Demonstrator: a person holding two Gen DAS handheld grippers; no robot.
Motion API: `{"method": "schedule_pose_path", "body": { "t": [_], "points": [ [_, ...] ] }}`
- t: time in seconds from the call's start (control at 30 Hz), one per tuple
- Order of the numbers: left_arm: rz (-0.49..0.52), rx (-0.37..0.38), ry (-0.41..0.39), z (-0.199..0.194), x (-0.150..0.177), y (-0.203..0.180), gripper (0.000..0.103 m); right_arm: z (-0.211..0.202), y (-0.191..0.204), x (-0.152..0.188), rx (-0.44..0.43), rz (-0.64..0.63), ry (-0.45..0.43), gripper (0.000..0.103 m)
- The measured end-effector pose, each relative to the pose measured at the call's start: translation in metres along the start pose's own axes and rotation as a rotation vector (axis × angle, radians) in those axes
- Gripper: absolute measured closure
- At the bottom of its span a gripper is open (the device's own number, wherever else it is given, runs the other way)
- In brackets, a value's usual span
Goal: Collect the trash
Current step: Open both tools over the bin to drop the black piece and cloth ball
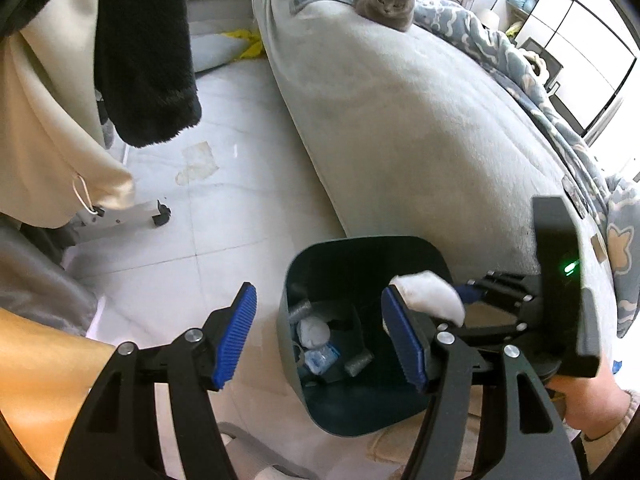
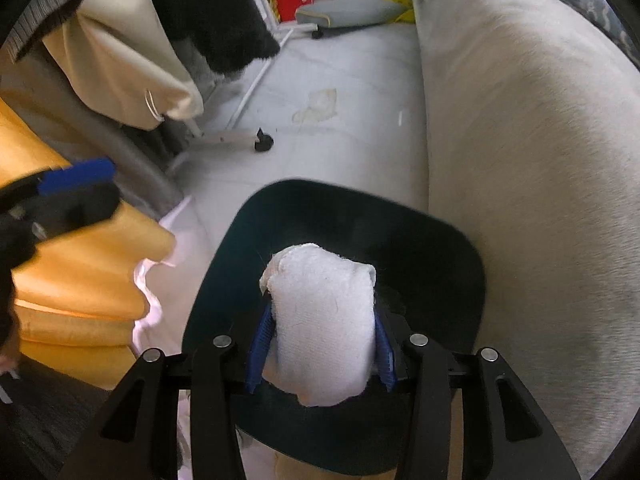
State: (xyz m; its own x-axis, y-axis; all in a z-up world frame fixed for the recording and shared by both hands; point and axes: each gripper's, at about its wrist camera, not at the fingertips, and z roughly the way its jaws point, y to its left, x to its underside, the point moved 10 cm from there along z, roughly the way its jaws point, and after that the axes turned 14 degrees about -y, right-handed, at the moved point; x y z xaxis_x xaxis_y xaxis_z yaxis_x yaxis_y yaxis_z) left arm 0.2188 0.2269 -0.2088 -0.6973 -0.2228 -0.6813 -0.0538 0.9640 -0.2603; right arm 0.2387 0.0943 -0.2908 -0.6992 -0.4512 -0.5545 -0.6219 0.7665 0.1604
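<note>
Clamped between the blue ribbed pads of the right gripper (image 2: 322, 354) is a crumpled white wad of tissue-like paper (image 2: 324, 320), which is pressed on both flanks and is held directly above the open mouth of a dark teal plastic waste bin (image 2: 460, 256) with rounded corners. In the right wrist view the wad is seen at the centre, with the bin's rim curving around it from 9 o'clock over 12 to 3 o'clock. The left gripper (image 1: 316, 336) is held with its pads well apart and nothing between them. One blue pad is placed at 8 o'clock of the bin (image 1: 296, 280) over the pale tiled floor (image 1: 224, 216); the other is seen above the bin's interior. At the bottom of the bin, earlier rubbish (image 1: 316, 340) is visible: white and bluish crumpled pieces and grey rolled bits. A grey upholstered sofa (image 1: 400, 128) is found just beside the bin at 1 o'clock, and a grey cat (image 1: 386, 2) is seated on it at 12 o'clock. A black fleece garment (image 1: 148, 48) is hung at 10 o'clock.
</note>
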Motion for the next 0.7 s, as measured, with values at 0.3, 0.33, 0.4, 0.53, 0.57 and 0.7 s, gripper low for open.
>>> {"method": "schedule_pose_path", "body": {
  "t": [0.3, 0.33, 0.4, 0.53, 0.57, 0.7],
  "points": [
    [-0.021, 0.028, -0.067, -0.013, -0.016, 0.001, 0.042, 0.023, 0.000, 0.019, 0.030, -0.010, 0.079, 0.054],
    [-0.020, 0.033, -0.079, -0.015, -0.018, 0.000, 0.043, 0.025, -0.001, 0.022, 0.035, -0.008, 0.087, 0.052],
    [-0.018, 0.047, -0.101, -0.019, -0.024, -0.005, 0.045, 0.028, -0.003, 0.028, 0.047, -0.009, 0.113, 0.044],
    [0.007, 0.072, -0.150, -0.029, -0.035, -0.017, 0.046, 0.026, -0.007, 0.033, 0.065, -0.008, 0.132, 0.038],
    [0.016, 0.073, -0.162, -0.030, -0.038, -0.019, 0.046, 0.024, -0.007, 0.032, 0.066, -0.007, 0.128, 0.037],
    [0.042, 0.091, -0.210, -0.038, -0.048, -0.033, 0.046, 0.015, -0.006, 0.024, 0.052, 0.000, 0.097, 0.036]
  ]
}}
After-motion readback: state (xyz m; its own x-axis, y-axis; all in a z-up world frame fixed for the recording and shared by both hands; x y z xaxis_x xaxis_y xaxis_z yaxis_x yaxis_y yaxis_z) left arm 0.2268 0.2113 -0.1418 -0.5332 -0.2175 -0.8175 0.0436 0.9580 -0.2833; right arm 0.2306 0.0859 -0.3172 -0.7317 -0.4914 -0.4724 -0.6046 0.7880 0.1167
